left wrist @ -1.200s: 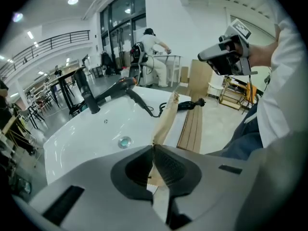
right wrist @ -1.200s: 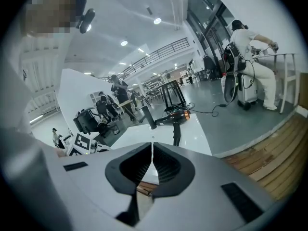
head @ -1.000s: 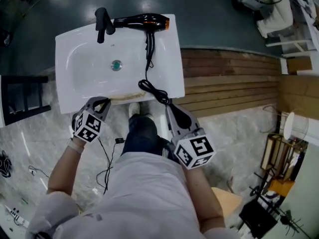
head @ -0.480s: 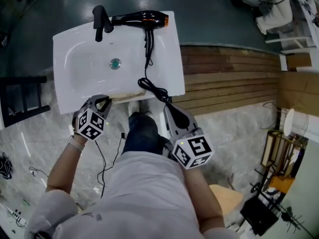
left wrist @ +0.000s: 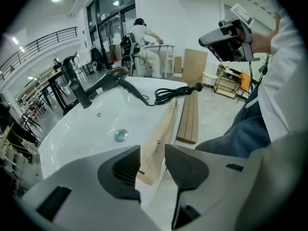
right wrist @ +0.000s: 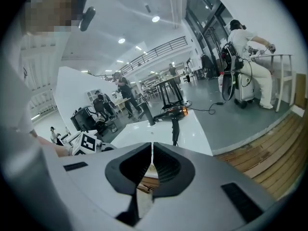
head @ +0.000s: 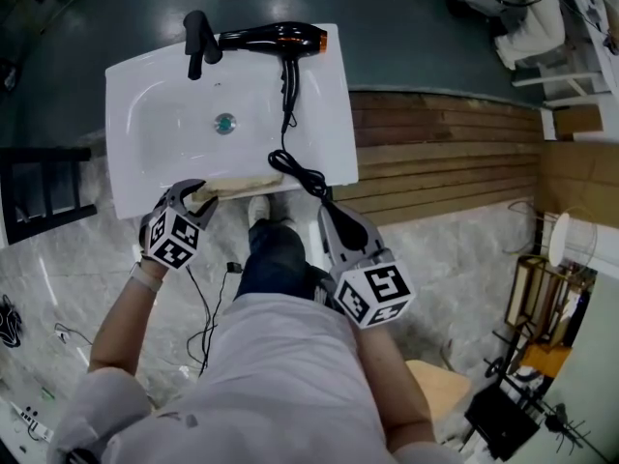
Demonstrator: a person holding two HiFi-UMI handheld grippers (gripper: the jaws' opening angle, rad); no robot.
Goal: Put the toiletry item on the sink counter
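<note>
Left tool [head: 196, 199] just spread its jaws versus the earlier frame; pads are off the tan packet [head: 240, 183]. White sink tabletop [head: 145, 167]: hair dryer [head: 276, 39] on the back edge beside the black faucet [head: 198, 44]. Packet lies flat on the front rim, near end between the left jaws. Right tool [head: 334, 218] is pressed together, empty, off the sink.

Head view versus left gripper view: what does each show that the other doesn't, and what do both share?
Head view only: the person's left forearm and the left gripper from outside, with its marker cube. Left gripper view only: its jaws, just opened, apart with the tan packet's end between them, not clamped; a person in white far behind. Both: that packet, sink, faucet, hair dryer, right gripper.
</note>
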